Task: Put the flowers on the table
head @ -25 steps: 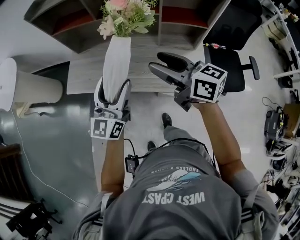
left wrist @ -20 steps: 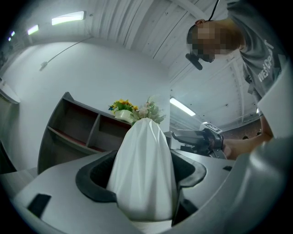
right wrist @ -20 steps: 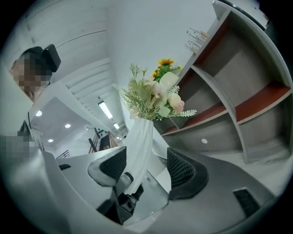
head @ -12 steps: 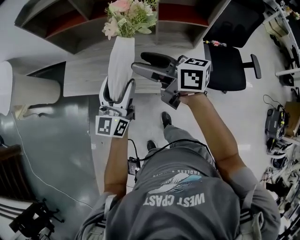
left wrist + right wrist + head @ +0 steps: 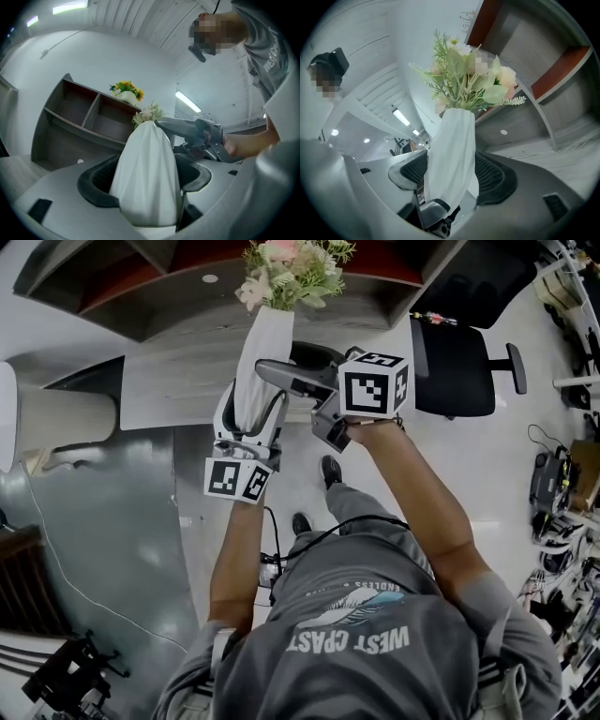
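A tall white vase (image 5: 262,357) of pink and cream flowers (image 5: 292,268) is held upright over the near edge of the grey wood table (image 5: 178,371). My left gripper (image 5: 251,407) is shut on the vase's lower part (image 5: 146,173). My right gripper (image 5: 278,359) has come in from the right, higher up. Its jaws are opening, with the vase body (image 5: 452,159) between the two ribbed pads (image 5: 492,176). The flowers (image 5: 468,84) rise above them. The right gripper (image 5: 187,129) shows behind the vase in the left gripper view.
A grey shelf unit with red-brown backs (image 5: 141,287) stands on the far side of the table. A second bunch, yellow flowers (image 5: 125,89), sits on top of it. A black office chair (image 5: 459,362) is to the right, and a white cylinder (image 5: 56,418) stands at the left.
The left gripper has carried the vase rightward and farther out. The right gripper has swung left from beside the vase until its jaws straddle it.
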`<move>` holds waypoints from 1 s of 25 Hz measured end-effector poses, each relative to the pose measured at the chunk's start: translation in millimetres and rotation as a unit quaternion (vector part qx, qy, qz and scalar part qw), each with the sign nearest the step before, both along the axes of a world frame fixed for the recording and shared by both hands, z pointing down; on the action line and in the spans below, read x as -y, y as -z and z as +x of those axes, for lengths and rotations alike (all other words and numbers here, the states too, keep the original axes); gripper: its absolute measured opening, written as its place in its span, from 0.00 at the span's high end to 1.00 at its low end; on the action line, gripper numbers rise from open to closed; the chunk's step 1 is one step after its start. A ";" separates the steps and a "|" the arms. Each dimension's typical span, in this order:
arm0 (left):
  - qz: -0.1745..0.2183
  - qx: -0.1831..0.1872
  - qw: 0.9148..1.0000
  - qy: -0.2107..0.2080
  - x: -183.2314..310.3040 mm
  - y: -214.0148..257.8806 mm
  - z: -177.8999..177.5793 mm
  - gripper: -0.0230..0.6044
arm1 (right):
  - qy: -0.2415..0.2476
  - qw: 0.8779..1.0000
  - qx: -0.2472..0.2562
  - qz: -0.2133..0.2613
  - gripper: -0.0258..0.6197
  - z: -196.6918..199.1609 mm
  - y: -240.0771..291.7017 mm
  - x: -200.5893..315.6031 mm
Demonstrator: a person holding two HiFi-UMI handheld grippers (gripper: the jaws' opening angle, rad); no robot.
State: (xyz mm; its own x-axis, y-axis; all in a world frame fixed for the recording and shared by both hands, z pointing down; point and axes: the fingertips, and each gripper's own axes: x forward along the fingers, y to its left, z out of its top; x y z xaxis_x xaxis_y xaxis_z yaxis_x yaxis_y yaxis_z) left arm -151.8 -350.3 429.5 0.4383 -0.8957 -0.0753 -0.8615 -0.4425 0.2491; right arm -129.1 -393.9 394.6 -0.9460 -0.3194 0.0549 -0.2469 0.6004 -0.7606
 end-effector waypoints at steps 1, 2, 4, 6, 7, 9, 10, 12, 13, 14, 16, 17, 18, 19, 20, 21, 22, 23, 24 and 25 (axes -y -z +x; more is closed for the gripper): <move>-0.008 -0.005 1.000 -0.004 2.4 -5.2 1.3 0.42 | -0.005 1.000 -0.007 -0.004 0.46 1.0 -5.6 3.1; -0.016 -0.008 1.000 -0.008 4.8 -10.8 2.5 0.42 | -0.009 1.000 -0.013 -0.011 0.46 2.2 -11.6 6.0; -0.031 -0.004 0.999 -0.020 8.3 -23.3 5.8 0.41 | -0.014 0.999 -0.024 -0.025 0.46 5.0 -23.8 10.4; -0.049 0.012 0.998 -0.034 10.2 -37.6 10.8 0.41 | -0.017 0.999 -0.040 -0.023 0.47 6.6 -34.4 12.6; -0.059 0.020 0.997 -0.041 10.5 -45.5 13.4 0.41 | -0.018 0.998 -0.053 -0.015 0.47 6.8 -39.2 13.3; -0.077 0.035 0.995 -0.054 10.4 -61.5 18.3 0.41 | -0.023 0.996 -0.085 0.012 0.48 7.6 -49.2 15.4; -0.084 0.043 0.994 -0.057 10.4 -68.9 20.3 0.41 | -0.025 0.994 -0.101 0.025 0.48 8.6 -54.8 17.4; -0.097 0.058 0.992 -0.061 11.7 -82.3 23.2 0.41 | -0.029 0.991 -0.125 0.043 0.50 11.0 -67.5 22.2; -0.104 0.064 0.990 -0.063 13.0 -88.8 23.9 0.43 | -0.029 0.990 -0.132 0.047 0.50 11.5 -74.1 24.5; -0.113 0.071 0.989 -0.067 14.8 -95.1 24.1 0.43 | -0.029 0.989 -0.136 0.048 0.50 11.5 -80.3 26.5; -0.130 0.093 0.984 -0.079 19.5 -107.5 23.8 0.43 | -0.030 0.988 -0.140 0.051 0.50 10.9 -91.2 30.5; -0.137 0.105 0.981 -0.088 22.2 -113.2 23.6 0.43 | -0.032 0.988 -0.142 0.054 0.50 10.5 -95.8 32.7; -0.144 0.117 0.978 -0.097 24.7 -118.4 23.5 0.43 | -0.034 0.987 -0.143 0.059 0.50 10.3 -100.0 34.8; -0.148 0.128 0.975 -0.105 26.8 -123.2 23.7 0.43 | -0.035 0.987 -0.145 0.066 0.50 10.2 -103.9 36.7; -0.152 0.139 0.972 -0.113 28.5 -128.1 24.4 0.43 | -0.036 0.986 -0.148 0.074 0.50 10.4 -107.7 38.1; -0.154 0.148 0.970 -0.118 30.1 -133.5 25.3 0.43 | -0.036 0.984 -0.152 0.085 0.50 10.7 -111.7 39.2; -0.157 0.158 0.967 -0.121 32.1 -139.5 26.2 0.43 | -0.034 0.982 -0.156 0.096 0.50 11.0 -116.1 40.3; -0.159 0.166 0.966 -0.123 34.6 -145.7 26.9 0.44 | -0.032 0.981 -0.160 0.109 0.50 11.0 -120.5 41.4; -0.161 0.171 0.964 -0.122 37.3 -151.7 27.2 0.44 | -0.030 0.978 -0.164 0.122 0.50 10.5 -125.0 42.7; -0.164 0.175 0.963 -0.121 40.0 -157.2 26.9 0.45 | -0.029 0.976 -0.168 0.133 0.50 9.7 -129.1 43.9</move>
State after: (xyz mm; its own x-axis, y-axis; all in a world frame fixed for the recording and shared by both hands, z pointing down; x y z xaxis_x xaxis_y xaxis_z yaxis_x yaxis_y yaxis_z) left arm -124.9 -390.3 586.7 0.5848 -0.7146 0.3839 -0.7994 -0.5881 0.1229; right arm -119.4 -437.8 523.7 -0.8690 -0.4175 0.2657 -0.4947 0.7437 -0.4496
